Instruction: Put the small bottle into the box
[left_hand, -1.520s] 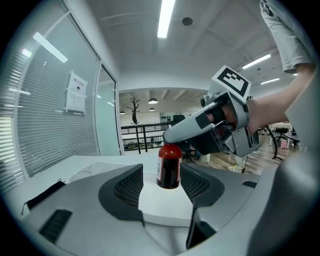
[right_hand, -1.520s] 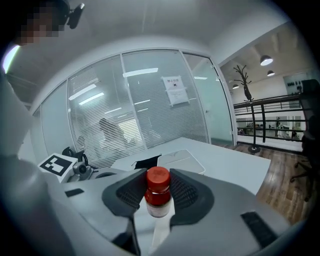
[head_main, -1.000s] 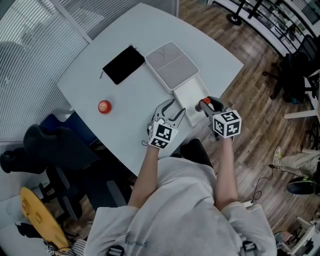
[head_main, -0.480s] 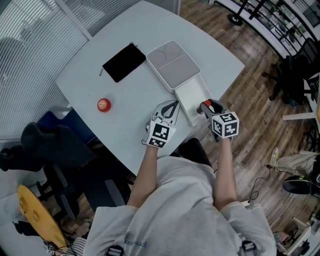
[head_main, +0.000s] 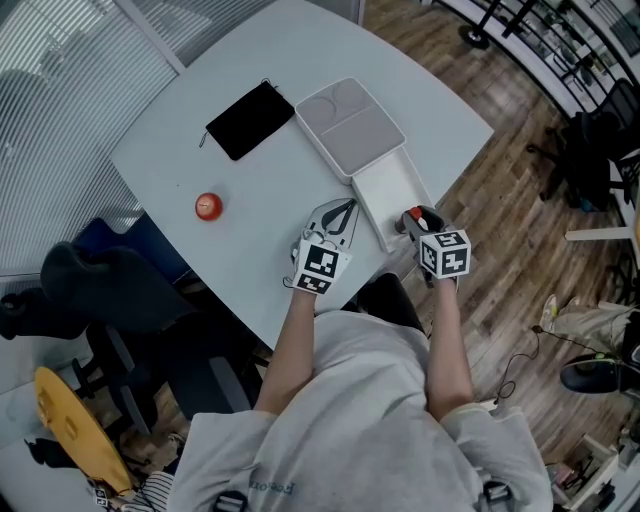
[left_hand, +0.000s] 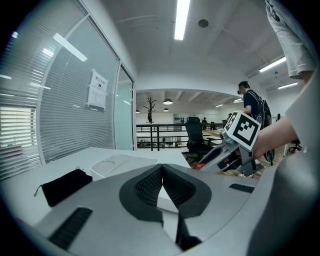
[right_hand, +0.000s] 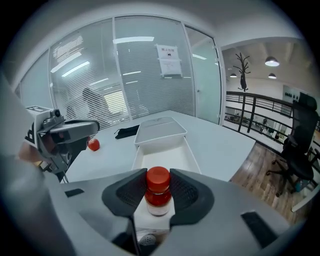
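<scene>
Now | small bottle: one, clamped in right gripper | left gripper: closed, empty | box: one, open

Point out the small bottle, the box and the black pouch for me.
small bottle (right_hand: 158, 178), right gripper view, on its red cap.
box (head_main: 391, 190), head view, on its bare floor.
black pouch (head_main: 248, 122), head view, on its middle.

Matt table, smooth plastic box, seemingly cloth black pouch, wood floor.
</scene>
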